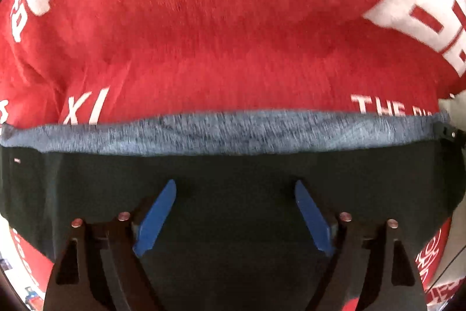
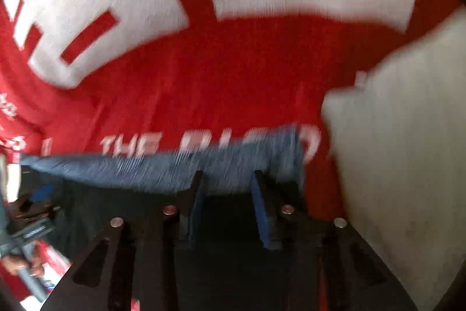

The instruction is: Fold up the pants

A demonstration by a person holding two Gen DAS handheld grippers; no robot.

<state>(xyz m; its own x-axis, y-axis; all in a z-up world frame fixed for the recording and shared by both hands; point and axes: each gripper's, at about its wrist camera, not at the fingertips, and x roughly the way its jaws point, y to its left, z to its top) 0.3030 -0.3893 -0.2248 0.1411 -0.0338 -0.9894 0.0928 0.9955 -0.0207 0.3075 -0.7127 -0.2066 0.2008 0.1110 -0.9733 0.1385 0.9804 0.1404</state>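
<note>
While the left gripper [image 1: 234, 188] hangs spread over the pants [image 1: 233, 194], the right gripper [image 2: 228, 179] stands half-spread.

red cloth [image 1: 233, 34]: white print "THE" | also "XI" at left | other lettering unreadable

Light was bright and even on the red cloth [image 1: 221, 19], the left view fairly sharp with only slight smear on the grey waistband [image 1: 221, 133], while the right view was heavily streaked by motion blur, and both bowed strongly into dark corners at the fisheye rim.
</note>
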